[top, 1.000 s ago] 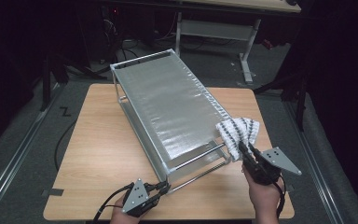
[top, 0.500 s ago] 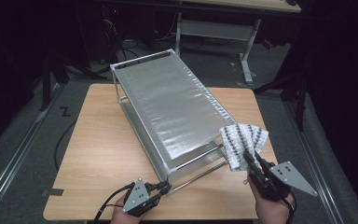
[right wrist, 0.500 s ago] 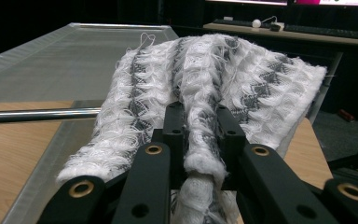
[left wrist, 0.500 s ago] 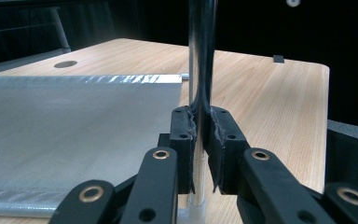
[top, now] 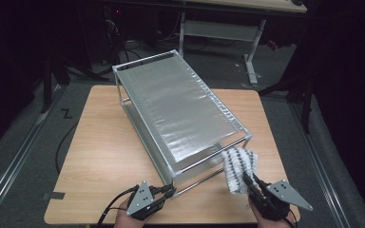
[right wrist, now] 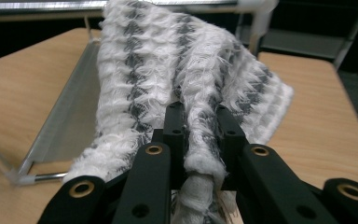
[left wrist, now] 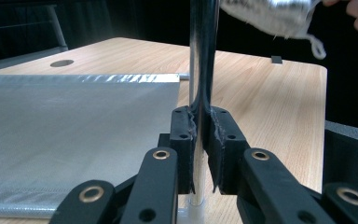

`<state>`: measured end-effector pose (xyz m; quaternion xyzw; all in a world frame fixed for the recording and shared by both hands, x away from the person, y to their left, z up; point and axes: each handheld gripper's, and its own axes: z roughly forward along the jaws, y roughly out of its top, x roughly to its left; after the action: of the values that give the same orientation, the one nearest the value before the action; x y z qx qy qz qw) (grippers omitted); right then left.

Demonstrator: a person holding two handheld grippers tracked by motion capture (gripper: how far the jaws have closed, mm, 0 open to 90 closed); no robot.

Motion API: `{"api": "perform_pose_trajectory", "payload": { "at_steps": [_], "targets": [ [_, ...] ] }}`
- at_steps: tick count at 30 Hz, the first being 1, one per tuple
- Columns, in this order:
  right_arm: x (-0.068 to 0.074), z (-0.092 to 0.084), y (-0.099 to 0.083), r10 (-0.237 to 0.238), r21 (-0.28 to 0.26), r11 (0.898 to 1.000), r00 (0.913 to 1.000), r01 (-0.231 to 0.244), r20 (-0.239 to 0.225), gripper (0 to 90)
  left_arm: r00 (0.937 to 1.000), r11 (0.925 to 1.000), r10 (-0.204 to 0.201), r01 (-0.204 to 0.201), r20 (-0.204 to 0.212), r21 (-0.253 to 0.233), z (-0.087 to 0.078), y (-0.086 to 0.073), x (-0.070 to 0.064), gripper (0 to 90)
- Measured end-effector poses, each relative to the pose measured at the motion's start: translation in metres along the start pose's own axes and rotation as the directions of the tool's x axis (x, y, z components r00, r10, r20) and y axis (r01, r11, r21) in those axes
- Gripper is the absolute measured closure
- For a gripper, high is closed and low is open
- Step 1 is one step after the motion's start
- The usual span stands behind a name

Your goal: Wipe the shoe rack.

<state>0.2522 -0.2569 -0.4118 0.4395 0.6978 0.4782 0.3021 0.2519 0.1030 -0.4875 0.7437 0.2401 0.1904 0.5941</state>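
Observation:
A two-tier metal rack point(top: 180, 104) with silvery shelves stands slantwise on the wooden table point(top: 100, 142). My left gripper point(top: 170, 191) is at the rack's near corner, shut on its upright post point(left wrist: 200, 70), which runs up between the pads. My right gripper point(top: 248, 181) is at the front right, shut on a white cloth with grey stripes point(top: 238, 166). In the right gripper view the cloth point(right wrist: 177, 70) is bunched between the jaws and spreads ahead over the table, next to the rack's near right corner. In the left gripper view the cloth point(left wrist: 270, 14) hangs at the top.
The rack's lower shelf point(left wrist: 74, 130) stretches left of the held post. A cable point(top: 62, 142) trails off the table's left side. Another table frame point(top: 247, 33) stands behind on the dark floor. Bare wood lies left of the rack.
My right gripper has drawn the cloth off the rack's right edge, toward the near side and down to the table. The left gripper has stayed on the post.

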Motion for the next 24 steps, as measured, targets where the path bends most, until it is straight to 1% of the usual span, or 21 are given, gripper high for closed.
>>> {"api": "perform_pose_trajectory", "payload": {
  "at_steps": [4,6,7,8,9,11,12,14,15,16,17,18,20,21,22,23,24],
  "targets": [
    [0.011,0.015,-0.001,-0.023,0.031,0.999,0.9989,0.024,-0.042,78.5,1.0,1.0,0.006,-0.006,-0.002,0.003,0.0,0.0,0.0,80.7],
    [0.015,0.023,0.001,-0.032,0.036,0.999,0.9977,0.034,-0.06,78.5,0.9999,0.9999,0.01,-0.01,-0.004,0.005,0.0,0.0,0.0,80.7],
    [0.017,0.026,0.003,-0.03,0.033,0.999,0.9969,0.032,-0.072,78.5,0.999,0.9987,0.044,-0.044,-0.008,0.025,-0.002,0.001,0.003,80.7],
    [0.018,0.028,0.005,-0.033,0.032,0.999,0.9963,0.036,-0.079,78.6,0.999,0.9988,0.044,-0.044,-0.009,0.023,-0.002,0.0,0.003,80.7],
    [0.022,0.032,0.009,-0.051,0.03,0.998,0.9949,0.054,-0.088,78.5,0.9995,0.9994,0.03,-0.03,-0.008,0.016,-0.002,0.0,0.001,80.7],
    [0.025,0.038,0.015,-0.061,0.022,0.998,0.9932,0.063,-0.1,78.5,0.9995,0.9994,0.03,-0.03,-0.009,0.015,-0.002,0.0,0.002,80.7],
    [0.025,0.041,0.017,-0.067,0.021,0.997,0.9925,0.07,-0.102,78.5,0.999,0.9988,0.044,-0.044,-0.011,0.023,-0.003,0.0,0.003,80.6],
    [0.021,0.049,0.024,-0.067,0.02,0.997,0.9923,0.07,-0.104,78.5,0.999,0.9988,0.044,-0.044,-0.01,0.023,-0.003,0.0,0.003,80.6],
    [0.02,0.051,0.026,-0.064,0.019,0.998,0.9929,0.066,-0.1,78.5,0.9989,0.9988,0.045,-0.045,-0.01,0.022,-0.003,0.0,0.003,80.7],
    [0.014,0.054,0.029,-0.056,0.015,0.998,0.9943,0.057,-0.091,78.5,0.9989,0.9988,0.045,-0.045,-0.01,0.022,-0.003,0.0,0.003,80.6],
    [0.014,0.054,0.029,-0.056,0.015,0.998,0.9943,0.057,-0.091,78.5,0.9989,0.9988,0.045,-0.045,-0.01,0.022,-0.003,0.0,0.003,80.6],
    [0.011,0.055,0.029,-0.048,0.011,0.999,0.9953,0.049,-0.084,78.5,0.9995,0.9994,0.032,-0.032,-0.009,0.013,-0.003,-0.001,0.002,80.6],
    [0.004,0.055,0.027,-0.02,-0.007,1.0,0.9973,0.02,-0.07,78.5,0.9995,0.9995,0.031,-0.031,-0.01,0.011,-0.003,-0.001,0.002,80.6],
    [0.001,0.056,0.026,-0.009,-0.003,1.0,0.9977,0.009,-0.067,78.5,0.9995,0.9995,0.03,-0.03,-0.011,0.01,-0.003,-0.001,0.001,80.6],
    [-0.003,0.056,0.026,-0.007,-0.002,1.0,0.9986,0.007,-0.052,78.5,0.9995,0.9995,0.03,-0.03,-0.011,0.009,-0.003,-0.001,0.001,80.6],
    [-0.007,0.055,0.026,0.002,-0.009,1.0,0.9992,-0.003,-0.041,78.5,0.9989,0.9988,0.045,-0.045,-0.013,0.017,-0.004,-0.001,0.002,80.6],
    [-0.011,0.054,0.026,0.016,-0.017,1.0,0.9994,-0.016,-0.032,78.5,0.9989,0.9989,0.045,-0.045,-0.013,0.017,-0.004,-0.001,0.002,80.6]
  ]
}}
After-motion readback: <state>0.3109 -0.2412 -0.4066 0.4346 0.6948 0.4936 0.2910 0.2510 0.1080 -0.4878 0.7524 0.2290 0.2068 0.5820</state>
